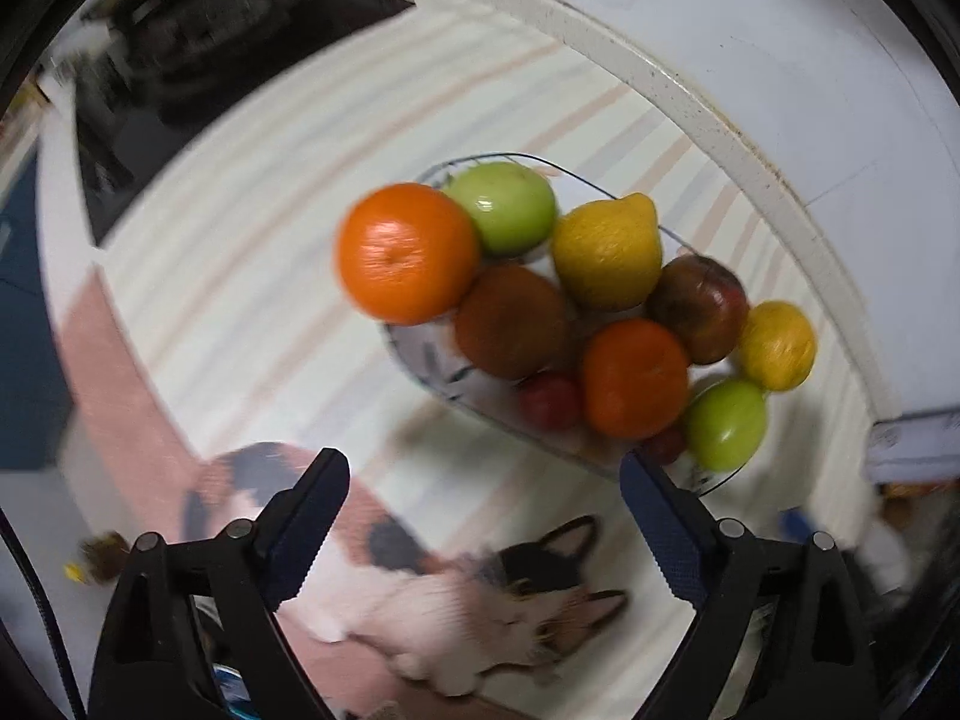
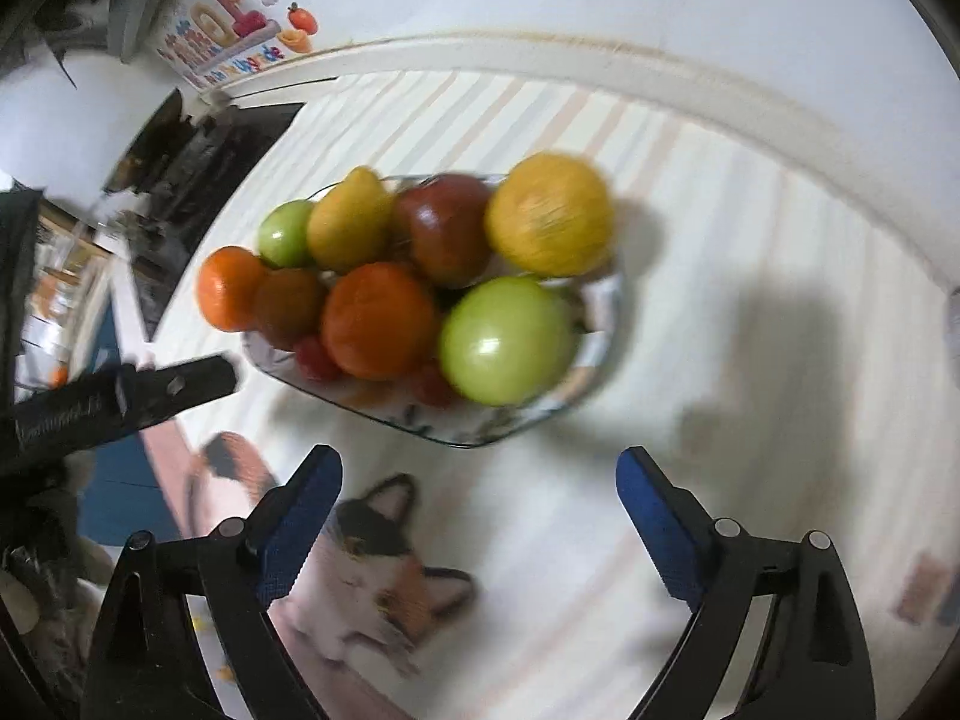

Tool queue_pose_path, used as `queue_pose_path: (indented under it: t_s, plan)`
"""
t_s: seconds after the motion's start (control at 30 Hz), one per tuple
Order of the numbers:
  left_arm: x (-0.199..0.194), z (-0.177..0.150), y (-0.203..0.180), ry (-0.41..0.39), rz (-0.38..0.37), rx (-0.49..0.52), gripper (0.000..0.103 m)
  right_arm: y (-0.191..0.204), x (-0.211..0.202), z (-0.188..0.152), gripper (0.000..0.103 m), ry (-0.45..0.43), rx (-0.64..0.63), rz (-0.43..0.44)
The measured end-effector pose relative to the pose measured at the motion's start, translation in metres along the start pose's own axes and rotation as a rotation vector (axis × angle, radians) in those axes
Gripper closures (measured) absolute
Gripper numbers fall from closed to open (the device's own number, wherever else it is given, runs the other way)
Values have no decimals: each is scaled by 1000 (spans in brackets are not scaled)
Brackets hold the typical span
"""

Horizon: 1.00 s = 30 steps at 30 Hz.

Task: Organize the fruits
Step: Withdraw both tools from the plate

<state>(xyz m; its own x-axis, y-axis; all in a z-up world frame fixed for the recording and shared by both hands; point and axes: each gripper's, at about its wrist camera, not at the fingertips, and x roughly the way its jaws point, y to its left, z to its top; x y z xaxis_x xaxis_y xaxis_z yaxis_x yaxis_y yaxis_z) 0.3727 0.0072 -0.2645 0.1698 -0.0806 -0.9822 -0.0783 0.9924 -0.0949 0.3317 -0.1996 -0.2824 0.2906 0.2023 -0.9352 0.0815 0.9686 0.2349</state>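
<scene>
Striped cloth point(image 2: 690, 192) bears plate point(image 2: 600, 324) heaped with fruits point(image 2: 384, 312).

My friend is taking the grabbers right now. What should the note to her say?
Left gripper: open, holding nothing, hanging near the plate's front edge.
Right gripper: open, holding nothing, also just in front of the plate.
Fruits: all heaped on the patterned plate on the striped cloth. An orange, a green apple, a lemon and a dark red apple are among them.
Done: no fruit is off the plate.
Left: likely all the sorting. The big green apple looks nearest the right gripper.
</scene>
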Motion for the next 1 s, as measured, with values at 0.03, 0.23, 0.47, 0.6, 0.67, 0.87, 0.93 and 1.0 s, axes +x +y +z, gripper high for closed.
queue_pose_path:
  t_s: [0.03,0.23,0.47,0.6,0.67,0.87,0.93,1.0]
  plan:
    - [-4,-4,0,-14,27,13,10,0,-5,0,8,-6,-15,-32]
    - [-27,-23,-1,-101,103,62,9,-3,-28,-1,6,-43,-56,-125]
    - [-49,-30,-8,-163,121,79,9,1,-54,-3,6,-88,-62,-163]
    - [-65,-36,-12,-199,115,85,9,5,-74,-4,6,-122,-69,-172]
    - [-75,-40,-15,-219,114,87,9,7,-85,-6,6,-136,-65,-166]
    - [-115,-62,-20,-279,94,97,9,13,-135,-22,6,-194,-88,-155]
    - [-135,-74,-24,-312,85,108,9,15,-153,-29,6,-211,-95,-145]
    - [-153,-85,-29,-343,84,121,9,17,-176,-39,6,-233,-107,-139]
